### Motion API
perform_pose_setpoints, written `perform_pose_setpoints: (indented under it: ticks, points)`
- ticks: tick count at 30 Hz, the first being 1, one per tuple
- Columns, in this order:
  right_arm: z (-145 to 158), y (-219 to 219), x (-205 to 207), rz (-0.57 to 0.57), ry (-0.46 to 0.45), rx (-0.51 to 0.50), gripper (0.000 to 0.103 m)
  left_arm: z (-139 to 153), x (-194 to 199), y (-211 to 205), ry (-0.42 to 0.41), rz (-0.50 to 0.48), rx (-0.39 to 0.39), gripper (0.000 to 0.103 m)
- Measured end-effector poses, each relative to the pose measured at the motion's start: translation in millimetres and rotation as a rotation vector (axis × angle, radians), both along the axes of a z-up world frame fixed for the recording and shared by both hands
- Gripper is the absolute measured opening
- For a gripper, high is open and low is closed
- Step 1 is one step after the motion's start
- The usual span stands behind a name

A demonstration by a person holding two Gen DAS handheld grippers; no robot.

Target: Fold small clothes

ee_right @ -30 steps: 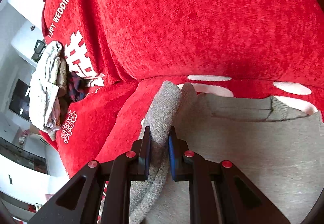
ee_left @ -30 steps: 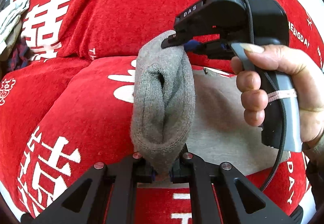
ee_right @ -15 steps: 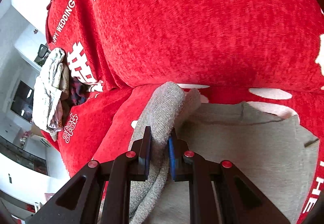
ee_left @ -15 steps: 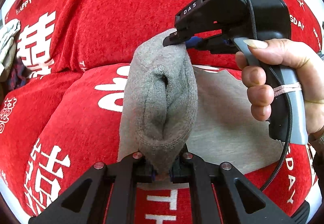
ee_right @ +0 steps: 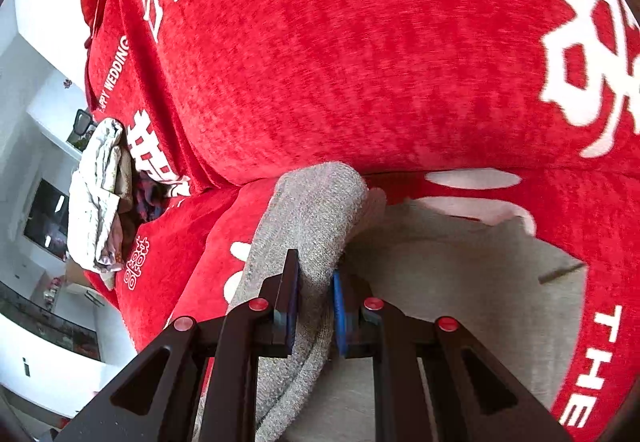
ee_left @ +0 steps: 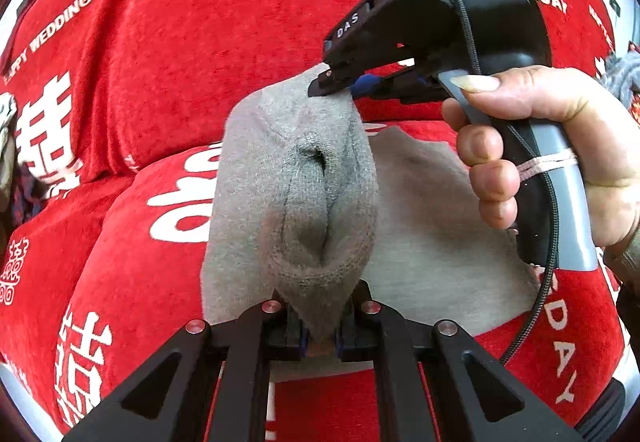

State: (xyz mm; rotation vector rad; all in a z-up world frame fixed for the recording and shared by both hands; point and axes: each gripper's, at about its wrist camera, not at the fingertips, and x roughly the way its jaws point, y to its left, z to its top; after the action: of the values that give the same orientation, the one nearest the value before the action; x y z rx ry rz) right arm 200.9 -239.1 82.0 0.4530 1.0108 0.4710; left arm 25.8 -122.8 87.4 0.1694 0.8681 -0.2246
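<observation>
Since a second ago the left tool [ee_left: 320, 326] has come nearer the right tool [ee_left: 340, 88]: the lifted fold of the grey garment [ee_left: 296, 202] fills more of the left wrist view, and the right tool sits higher and larger ahead of it. In the right wrist view the flat part of the garment [ee_right: 460, 282], ahead and to the right of the right tool [ee_right: 314, 302], now shows less of its ribbed edge, which is blurred.

The left tool's jaws are pressed on the garment's hem, pinching it just ahead of the camera. The right tool's jaws likewise pinch a thick roll of the same cloth, which rises ahead of its fingers [ee_right: 290, 298] and curls over.

The garment lies on the red sofa cover [ee_left: 192, 54], printed with white characters; its lifted edge stretches between the two tools.

The right hand [ee_left: 560, 146] hides part of the cloth behind it. A pale bundle of cloth [ee_right: 98, 198], far left of the right tool, is too small to make out.
</observation>
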Motion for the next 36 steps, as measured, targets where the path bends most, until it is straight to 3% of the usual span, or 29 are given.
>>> perform_pose_setpoints:
  ticks: [16,36]
  points:
    - [-6.8,-73.7,-15.7,-0.031,-0.026,-0.004,0.016,-5.3,-0.3,-75.7,0.014,-0.122,0.053,0.01]
    - [-42.2,-130.4,-34.5,-0.101,0.003,0.02,0.016,-21.2,-0.8,-96.5,0.057,-0.183,0.127,0.01]
